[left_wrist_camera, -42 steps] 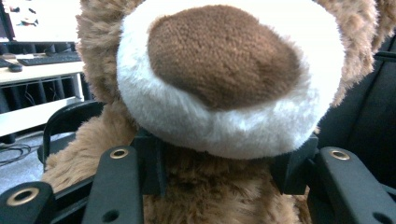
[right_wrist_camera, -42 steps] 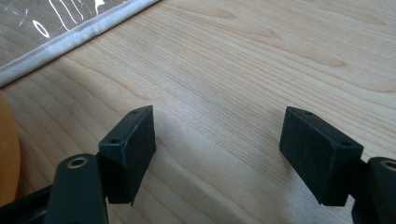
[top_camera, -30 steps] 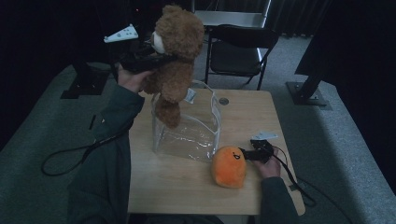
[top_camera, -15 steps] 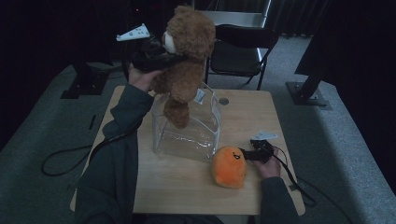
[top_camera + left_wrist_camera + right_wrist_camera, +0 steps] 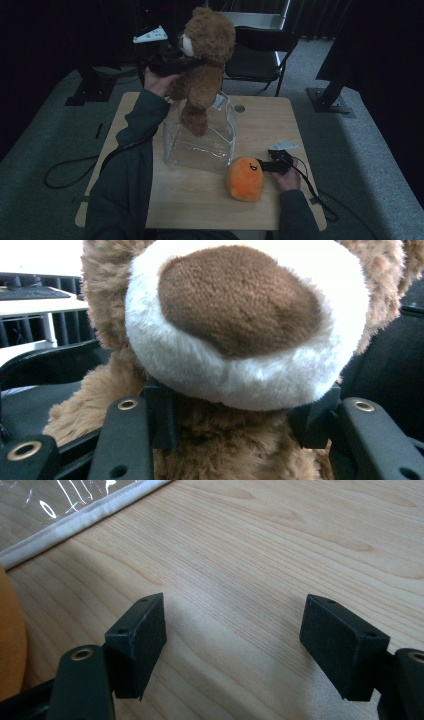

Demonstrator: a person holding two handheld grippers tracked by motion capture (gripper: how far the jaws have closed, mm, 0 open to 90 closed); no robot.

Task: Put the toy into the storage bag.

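My left tool (image 5: 187, 62) is gripping the bear (image 5: 205, 65) at the neck, holding it above the clear bag (image 5: 200, 140). My right tool (image 5: 232, 645) is resting open on the table (image 5: 265, 120), beside the orange plush (image 5: 245, 178).

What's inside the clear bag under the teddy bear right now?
One foot of the teddy bear dips into the clear bag's open top. Through its plastic, just tabletop; glare hides part.
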